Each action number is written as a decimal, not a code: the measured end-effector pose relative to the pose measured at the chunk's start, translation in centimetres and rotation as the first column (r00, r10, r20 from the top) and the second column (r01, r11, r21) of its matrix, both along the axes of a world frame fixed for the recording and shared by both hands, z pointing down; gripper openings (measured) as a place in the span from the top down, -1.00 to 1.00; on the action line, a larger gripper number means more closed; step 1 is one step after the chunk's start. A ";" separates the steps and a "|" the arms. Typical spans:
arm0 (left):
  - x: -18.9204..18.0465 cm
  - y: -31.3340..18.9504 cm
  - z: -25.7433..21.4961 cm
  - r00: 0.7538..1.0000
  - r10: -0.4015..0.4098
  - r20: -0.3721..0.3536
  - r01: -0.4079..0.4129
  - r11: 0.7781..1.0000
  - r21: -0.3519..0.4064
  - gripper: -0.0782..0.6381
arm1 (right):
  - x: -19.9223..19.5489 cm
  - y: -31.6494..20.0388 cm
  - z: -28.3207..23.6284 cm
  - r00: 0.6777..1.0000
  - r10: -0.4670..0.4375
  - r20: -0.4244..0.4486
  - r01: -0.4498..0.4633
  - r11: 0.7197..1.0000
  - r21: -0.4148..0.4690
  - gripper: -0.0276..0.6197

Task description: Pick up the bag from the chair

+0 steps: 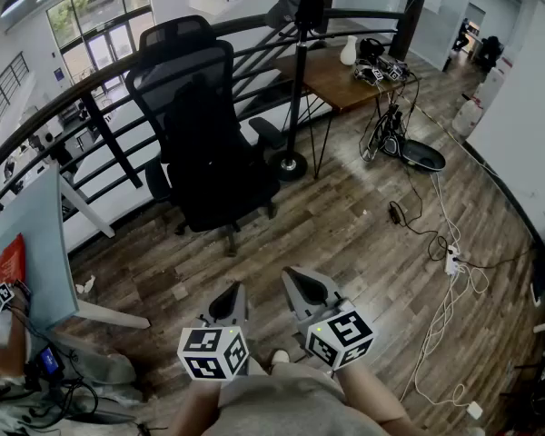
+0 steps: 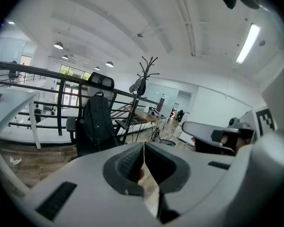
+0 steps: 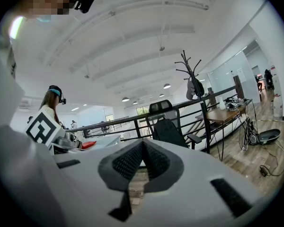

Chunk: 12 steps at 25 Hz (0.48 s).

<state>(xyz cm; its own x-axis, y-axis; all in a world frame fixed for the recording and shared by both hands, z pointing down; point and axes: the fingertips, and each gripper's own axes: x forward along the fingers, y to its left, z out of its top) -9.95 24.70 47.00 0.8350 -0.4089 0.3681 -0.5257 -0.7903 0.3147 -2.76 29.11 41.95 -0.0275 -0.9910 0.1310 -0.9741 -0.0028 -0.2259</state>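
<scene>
L gripper (image 1: 229, 296) and R gripper (image 1: 302, 284) hovering at 6 o'clock, both jaws pressed together, holding nothing. Bag (image 1: 204, 143) sitting upright on chair (image 1: 177, 36) at 11, well apart. Recommending: open jaws before closing in, aim for bag's top.

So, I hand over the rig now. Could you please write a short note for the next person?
Left gripper: shut, empty.
Right gripper: shut, empty.
Things: the black bag stands on the seat of the office chair, against its backrest, some way ahead of both grippers.
Done: nothing yet; the bag is untouched.
Left: move closer, open one gripper, grasp the bag, lift it off the chair.
</scene>
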 end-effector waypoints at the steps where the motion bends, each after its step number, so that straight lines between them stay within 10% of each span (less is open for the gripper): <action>1: 0.1 0.3 -0.3 1.000 -0.004 -0.005 0.004 1.000 0.003 0.77 | 0.0 0.4 -0.2 1.000 -0.004 -0.006 0.004 1.000 0.001 0.91; 12: -0.2 2.9 -1.1 0.998 -0.052 -0.020 0.053 0.998 0.025 0.77 | -0.8 2.8 -0.4 0.997 -0.074 0.001 0.074 0.997 0.012 0.91</action>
